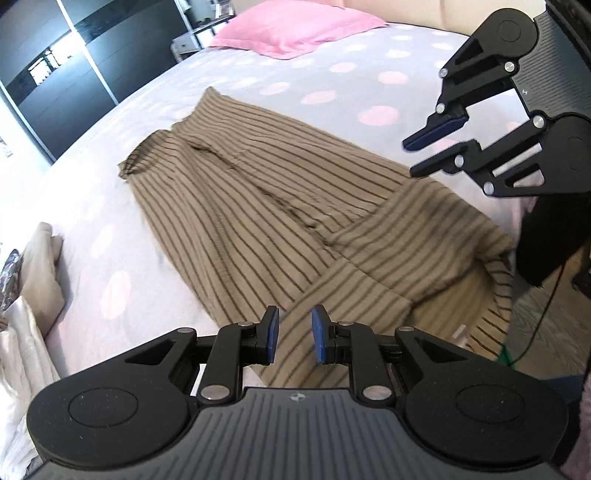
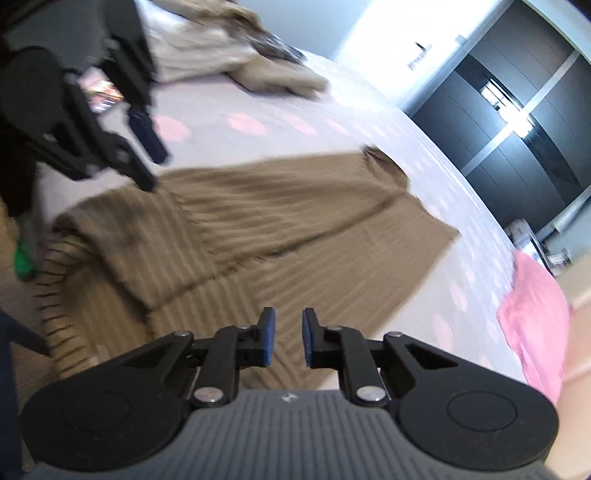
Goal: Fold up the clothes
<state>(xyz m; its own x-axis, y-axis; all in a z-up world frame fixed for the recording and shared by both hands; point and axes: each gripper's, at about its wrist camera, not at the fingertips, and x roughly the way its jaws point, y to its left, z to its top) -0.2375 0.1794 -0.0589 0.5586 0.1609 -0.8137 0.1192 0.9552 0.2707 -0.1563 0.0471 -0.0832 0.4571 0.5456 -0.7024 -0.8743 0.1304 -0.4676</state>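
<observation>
A brown garment with thin dark stripes [image 1: 258,206] lies spread on the bed, one part folded over near the bed's edge [image 1: 406,240]. It also shows in the right wrist view [image 2: 288,221]. My left gripper [image 1: 294,338] is open and empty, hovering just above the garment's near end. My right gripper [image 2: 289,341] is open and empty, above the garment's near edge. The right gripper also shows in the left wrist view [image 1: 424,155], raised over the garment's right side. The left gripper shows in the right wrist view [image 2: 151,166] at the upper left.
The bed sheet [image 1: 332,66] is pale with pink dots. A pink pillow [image 1: 291,29] lies at the head of the bed. Beige and white clothes [image 1: 33,280] are piled at the left. Dark wardrobe doors [image 1: 55,81] stand beyond. The floor [image 1: 546,332] lies at the right.
</observation>
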